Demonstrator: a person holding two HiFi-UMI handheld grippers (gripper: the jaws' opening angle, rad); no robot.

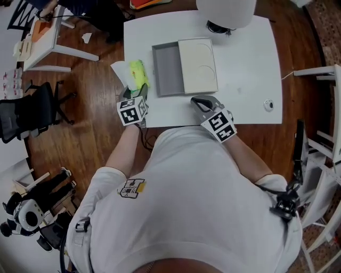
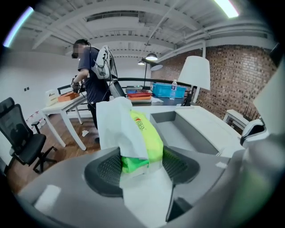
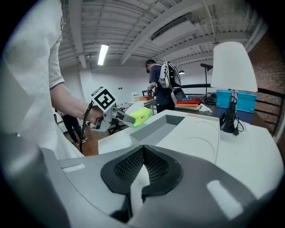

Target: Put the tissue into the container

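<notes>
A yellow-green tissue pack (image 1: pixel 138 74) with a white tissue sticking out of it sits at the left edge of the white table (image 1: pixel 245 69). My left gripper (image 1: pixel 140 91) is shut on the pack (image 2: pixel 144 133), with both pads pressed against its sides. The grey container (image 1: pixel 167 68) lies just right of the pack, its white lid (image 1: pixel 198 65) slid over the right half so the left half is uncovered. At the table's near edge, my right gripper (image 1: pixel 199 101) is shut and holds nothing; its pads (image 3: pixel 133 162) meet. The right gripper view also shows the left gripper (image 3: pixel 127 118) and the pack (image 3: pixel 141 115).
A white lamp (image 1: pixel 226 10) stands at the table's far edge and a small round object (image 1: pixel 268 105) lies at its right. A black office chair (image 1: pixel 26 114) stands on the wood floor to the left. A person (image 2: pixel 91 73) works at another white table (image 1: pixel 50 40) beyond.
</notes>
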